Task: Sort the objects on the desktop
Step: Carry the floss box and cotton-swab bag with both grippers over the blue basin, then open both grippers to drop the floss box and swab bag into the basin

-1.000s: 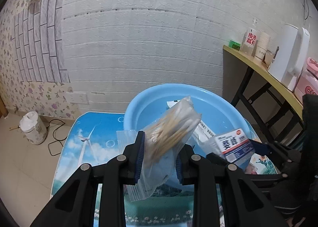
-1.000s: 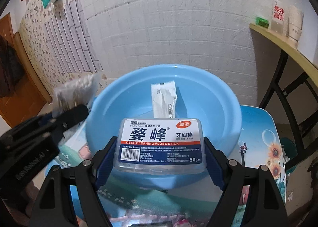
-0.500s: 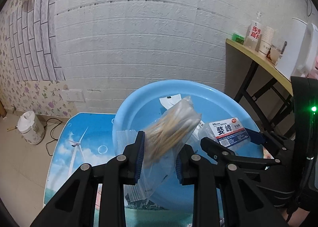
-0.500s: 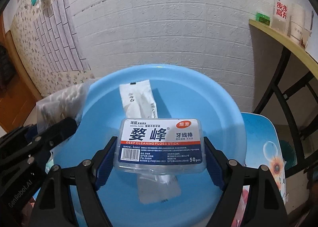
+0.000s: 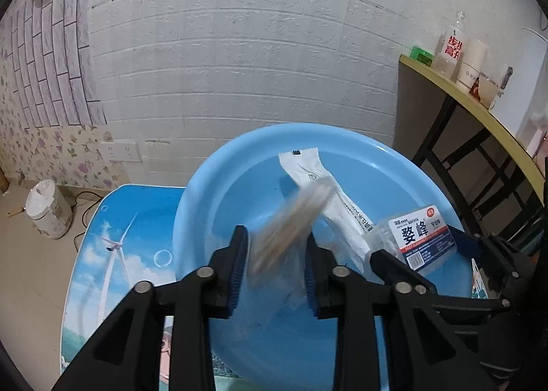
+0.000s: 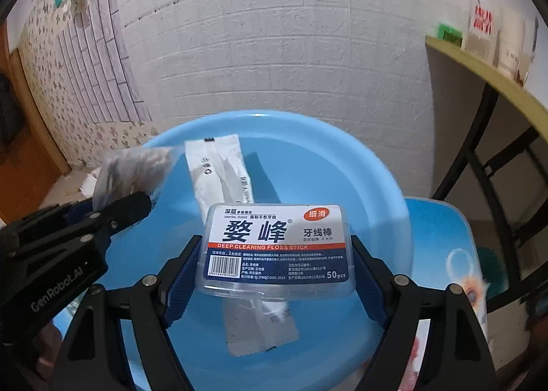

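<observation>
Crinkly clear bag (image 5: 291, 230), rigid floss box (image 6: 277, 250), round basin (image 6: 376, 185).

One blue basin (image 5: 205, 199), one white sachet (image 6: 219, 171), one floss box (image 6: 277, 247), one clear bag (image 5: 291, 226), two grippers: left (image 5: 275, 271), right (image 6: 274, 274).

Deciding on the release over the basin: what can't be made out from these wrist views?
- Clear bag of sticks: motion-blurred between the left gripper pads, whose jaws have just been opening; contact unclear.
- White sachet: its middle hidden by the floss stick box in the right wrist view.
- Blue basin: near rim hidden behind the fingers, left wrist view.
</observation>
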The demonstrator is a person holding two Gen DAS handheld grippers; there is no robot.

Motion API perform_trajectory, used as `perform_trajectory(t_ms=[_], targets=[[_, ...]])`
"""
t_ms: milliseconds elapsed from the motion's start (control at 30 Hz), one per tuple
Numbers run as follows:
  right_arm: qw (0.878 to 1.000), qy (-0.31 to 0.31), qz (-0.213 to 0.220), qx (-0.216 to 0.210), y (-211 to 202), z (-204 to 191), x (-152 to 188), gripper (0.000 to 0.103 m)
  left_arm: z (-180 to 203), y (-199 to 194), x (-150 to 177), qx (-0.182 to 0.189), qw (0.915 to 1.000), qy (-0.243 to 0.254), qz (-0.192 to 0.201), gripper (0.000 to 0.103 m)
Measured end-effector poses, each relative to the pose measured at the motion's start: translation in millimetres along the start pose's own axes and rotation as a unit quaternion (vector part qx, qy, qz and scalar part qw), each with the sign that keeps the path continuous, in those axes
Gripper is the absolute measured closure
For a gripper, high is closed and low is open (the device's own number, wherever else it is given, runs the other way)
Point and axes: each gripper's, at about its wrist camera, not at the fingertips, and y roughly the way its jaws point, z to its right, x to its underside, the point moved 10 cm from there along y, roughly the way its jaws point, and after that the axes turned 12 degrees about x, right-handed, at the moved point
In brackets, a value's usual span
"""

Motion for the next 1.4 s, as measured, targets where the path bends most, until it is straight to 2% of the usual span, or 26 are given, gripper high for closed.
perform_trajectory(t_ms=[67, 167, 300, 367, 700, 833, 1200, 1400], targets=[[1.0, -0.002, 0.0, -0.008, -0.3, -2.6, -0.4, 0.021, -3.2, 0.1, -0.9, -0.012, 0.9999, -0.003, 0.001, 0.043], [1.0, -0.003, -0.001, -0.019, -0.3, -6.6, -0.5, 0.021, 2.1, 0.8, -1.1, -0.009, 0.9998, 0.015, 0.002, 0.029], [1.0, -0.009, 0.001, -0.018, 1.6, -11.4, 2.8, 0.021, 6.4, -4.3, -3.0, -0.029, 0.9984, 0.047, 0.01, 0.016], [1.0, -0.009, 0.001, -0.022, 1.9, -12.8, 3.9, 0.021, 6.4, -7.3, -4.5, -0.034, 0.998, 0.051, 0.013, 0.005], [0.999, 0.007, 0.003, -0.035, -11.4, -14.2, 7.0, 0.02, 4.9, -32.2, -9.1, -0.035, 0.9979, 0.043, 0.035, 0.001], [0.999, 0.014, 0.01, -0.03, -17.4, -13.0, 3.1, 0.01, 6.4, -44.6, -12.4, -0.04, 0.9967, 0.048, 0.051, 0.0], [0.999, 0.023, 0.014, -0.044, -35.8, -14.8, 3.4, 0.01, -0.8, -62.5, -10.4, -0.041, 0.9967, 0.033, 0.062, 0.0], [0.999, 0.029, 0.007, -0.041, -53.2, -5.1, 11.4, 0.01, 10.7, -71.6, -9.0, -0.029, 0.9966, 0.039, 0.066, 0.0]])
